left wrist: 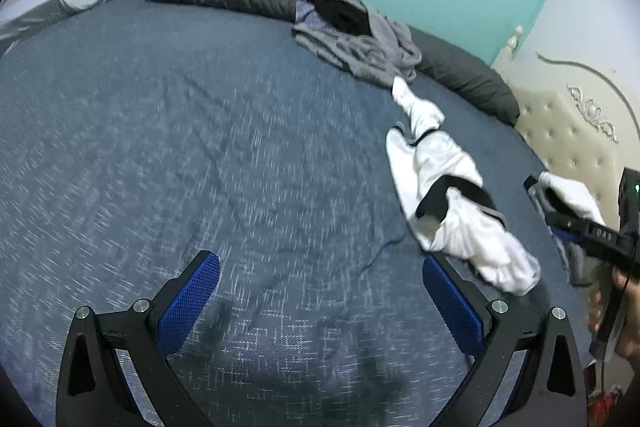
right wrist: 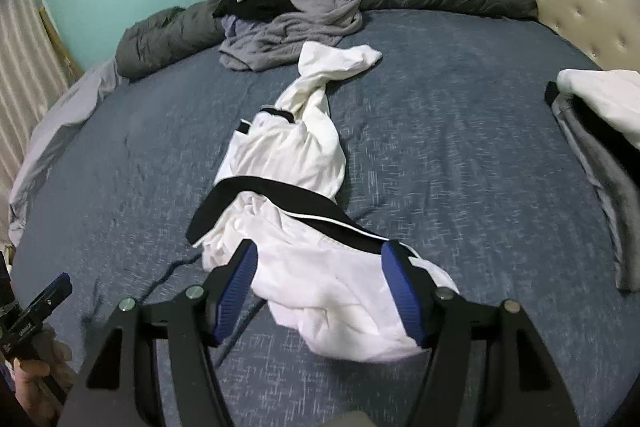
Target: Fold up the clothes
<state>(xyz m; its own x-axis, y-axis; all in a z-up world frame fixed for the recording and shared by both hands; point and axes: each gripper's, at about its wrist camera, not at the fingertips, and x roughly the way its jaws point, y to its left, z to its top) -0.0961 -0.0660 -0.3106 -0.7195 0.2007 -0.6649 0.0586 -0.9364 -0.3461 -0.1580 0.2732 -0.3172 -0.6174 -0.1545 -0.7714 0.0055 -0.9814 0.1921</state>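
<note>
- Nearest to the right wrist camera: right gripper (right wrist: 318,287), fingers spread wide and gripping nothing, blue pads on either side of the near end of the white garment with black trim (right wrist: 296,195).
- Lying crumpled and twisted in a long rope shape on the blue bed (right wrist: 460,147), near end low under the right gripper, far end (right wrist: 340,61) reaching toward the grey pile of clothes (right wrist: 288,23).
- Not folded at present; whether shaken out or only dropped there, impossible to say.
- Left gripper (left wrist: 320,303) hovering over bare sheet, fingers also released, well apart from the garment (left wrist: 452,195).
- Judged as light, thin and very soft: no stiffness, likely to sag and drag behind any single grasp point.
- Smooth-looking fabric, so perhaps a little slippery between the pads; a deep pinch seems safer than a fingertip grip.
- Black band (right wrist: 280,195) probably thicker, a hem or waistband, therefore a good place to take hold.
- Best handled with two grasps, apart along one edge, to untwist and lay flat.
- At the right edge, a stack of clothes (right wrist: 600,107), looking already flat.
</note>
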